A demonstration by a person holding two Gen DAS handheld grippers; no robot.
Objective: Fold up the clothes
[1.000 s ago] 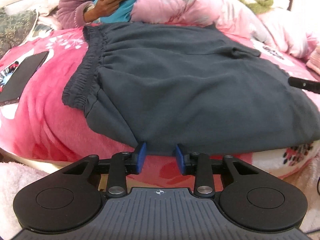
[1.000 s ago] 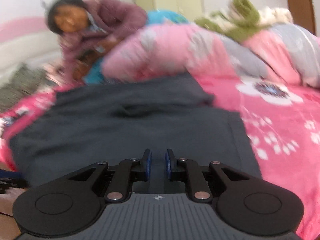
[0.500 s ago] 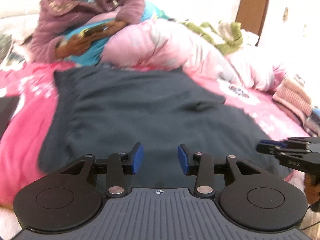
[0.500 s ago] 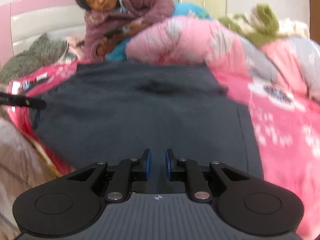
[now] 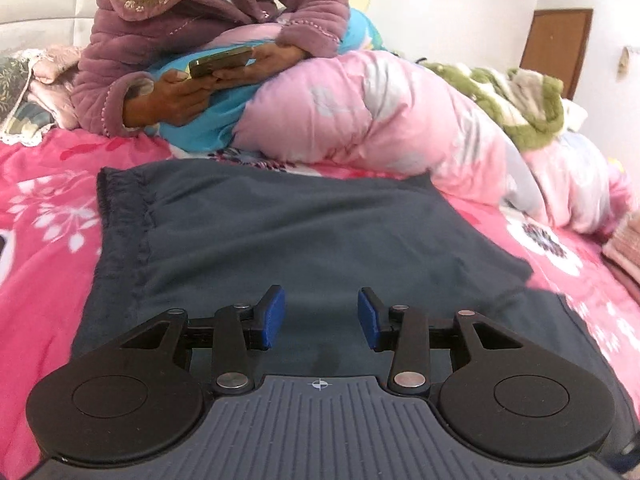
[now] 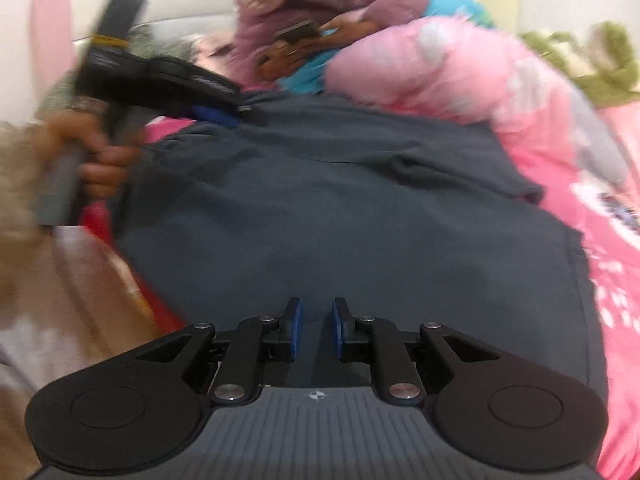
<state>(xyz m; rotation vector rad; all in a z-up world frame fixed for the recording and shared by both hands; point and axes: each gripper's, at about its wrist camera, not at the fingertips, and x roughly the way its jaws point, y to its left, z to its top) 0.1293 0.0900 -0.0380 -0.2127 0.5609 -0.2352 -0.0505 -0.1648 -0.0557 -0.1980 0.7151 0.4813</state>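
Left wrist view: 1 dark grey garment (image 5: 304,240) spread flat on pink floral bed (image 5: 44,240); left hand-held gripper (image 5: 321,318) above it, jaws wide apart, empty. 1 woman (image 5: 192,36) w/ phone, face cut off.

Right wrist view, blurry: right hand-held gripper (image 6: 316,330) over garment's near edge, jaws narrowly apart, nothing between. Left gripper's label unreadable.

Dark garment (image 5: 304,240): matt, fleecy cloth. Bedspread (image 5: 44,216): soft, plush-looking. Left gripper (image 5: 321,317): matt black, probably plastic.
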